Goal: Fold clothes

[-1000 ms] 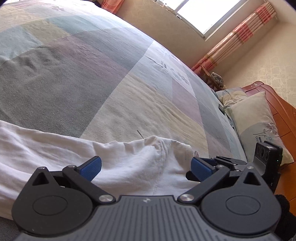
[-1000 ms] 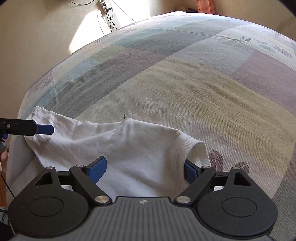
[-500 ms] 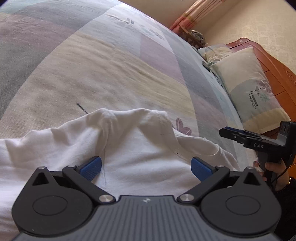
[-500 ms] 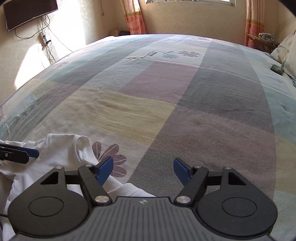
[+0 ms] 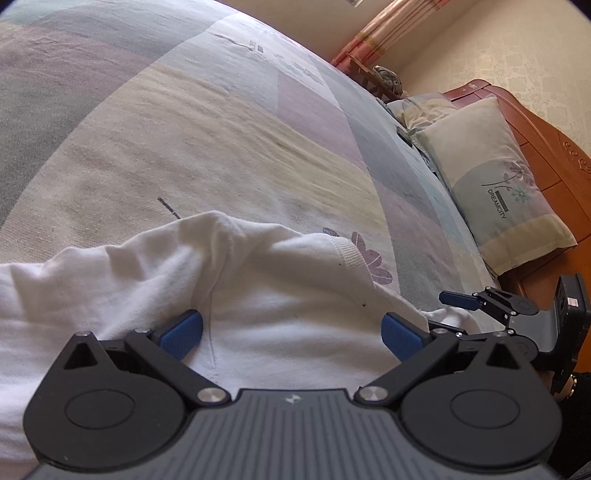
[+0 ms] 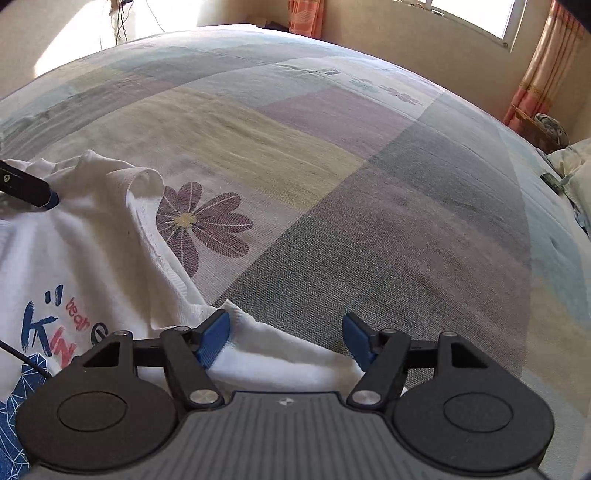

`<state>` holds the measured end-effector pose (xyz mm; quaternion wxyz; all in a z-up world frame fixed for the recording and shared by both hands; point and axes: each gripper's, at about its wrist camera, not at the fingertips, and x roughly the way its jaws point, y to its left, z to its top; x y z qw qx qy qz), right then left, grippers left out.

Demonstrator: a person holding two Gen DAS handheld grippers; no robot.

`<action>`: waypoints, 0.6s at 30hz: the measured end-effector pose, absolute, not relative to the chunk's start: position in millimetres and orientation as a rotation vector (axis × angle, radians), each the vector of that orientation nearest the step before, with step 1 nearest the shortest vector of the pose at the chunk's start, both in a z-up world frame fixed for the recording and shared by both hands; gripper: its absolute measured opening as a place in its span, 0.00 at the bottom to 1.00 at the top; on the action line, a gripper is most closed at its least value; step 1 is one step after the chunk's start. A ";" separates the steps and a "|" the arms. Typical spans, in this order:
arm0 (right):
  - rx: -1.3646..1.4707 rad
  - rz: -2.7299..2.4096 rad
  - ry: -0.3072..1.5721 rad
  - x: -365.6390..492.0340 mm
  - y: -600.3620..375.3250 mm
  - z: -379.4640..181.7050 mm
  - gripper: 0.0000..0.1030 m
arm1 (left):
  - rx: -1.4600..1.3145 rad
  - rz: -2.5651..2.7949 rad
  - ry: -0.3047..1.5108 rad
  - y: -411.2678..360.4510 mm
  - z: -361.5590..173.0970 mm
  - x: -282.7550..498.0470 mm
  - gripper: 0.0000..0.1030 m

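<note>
Under my wide-open left gripper (image 5: 291, 330) and closing right gripper (image 6: 286, 338), not yet clamped, lies the white T-shirt (image 5: 258, 295) on the bedspread (image 6: 369, 184).

We see a sunlit bed (image 6: 332, 155) with patchwork cover, pillow (image 5: 495, 177), wooden headboard (image 5: 546, 140), curtained window (image 6: 476, 18).

The pale rectangular pillow with a purple flower print (image 5: 495, 184), leaning on the headboard at about two o'clock in the left wrist view, carries the dark word "DREAMCITY" running along its length beside a flower stem. In the right wrist view, the white cotton T-shirt with a printed front (image 6: 74, 266), at about eight o'clock, shows big blue brush letters beginning "K", partly hidden, with the small red word "beat" beside them; red letters follow, perhaps "IN", and the rest cannot be read.
</note>
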<state>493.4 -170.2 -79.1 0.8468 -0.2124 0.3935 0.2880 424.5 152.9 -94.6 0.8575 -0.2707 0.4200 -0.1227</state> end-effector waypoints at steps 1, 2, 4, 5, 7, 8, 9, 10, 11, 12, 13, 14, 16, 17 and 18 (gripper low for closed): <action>-0.467 0.617 0.825 489.3 -170.3 -78.6 0.71 | -0.571 -0.259 0.881 153.4 -94.6 424.3 0.99; -0.483 0.632 0.825 486.7 -170.5 -78.6 0.71 | -0.574 -0.260 0.880 153.9 -94.6 424.3 0.99; -0.500 0.672 0.835 484.7 -172.3 -78.5 0.70 | -0.579 -0.258 0.878 154.2 -94.6 425.0 0.99; -0.508 0.693 0.841 483.8 -173.2 -78.5 0.68 | -0.577 -0.256 0.878 153.7 -94.6 424.8 0.99; -0.515 0.750 0.856 484.8 -170.9 -76.4 0.47 | -0.573 -0.251 0.879 152.5 -94.6 424.4 0.99; -0.526 0.786 0.862 484.2 -168.2 -75.0 0.38 | -0.573 -0.248 0.881 151.7 -94.0 425.0 0.99; -0.559 0.810 0.856 480.4 -163.3 -73.8 0.23 | -0.573 -0.244 0.882 151.0 -93.4 425.6 0.99; -0.599 0.807 0.841 477.9 -158.6 -73.1 0.17 | -0.573 -0.240 0.883 150.2 -92.9 426.1 0.99; -0.633 0.790 0.820 477.5 -155.4 -72.2 0.12 | -0.573 -0.237 0.885 149.6 -92.2 426.7 0.99; -0.636 0.761 0.804 481.7 -155.5 -70.2 0.12 | -0.573 -0.234 0.887 149.7 -91.3 427.2 0.99; -0.636 0.731 0.787 486.4 -155.8 -68.1 0.11 | -0.570 -0.232 0.890 149.2 -90.3 427.6 0.99; -0.611 0.681 0.770 495.0 -160.2 -65.3 0.11 | -0.565 -0.234 0.893 148.6 -89.7 428.1 0.99; -0.557 0.577 0.734 513.0 -169.5 -59.6 0.11 | -0.555 -0.237 0.896 148.0 -90.1 428.7 0.99; -0.503 0.536 0.735 522.1 -175.6 -58.6 0.12 | -0.551 -0.238 0.897 147.7 -90.3 429.0 0.99; -0.467 0.510 0.766 530.3 -179.2 -60.8 0.14 | -0.547 -0.240 0.897 147.4 -90.5 429.2 0.99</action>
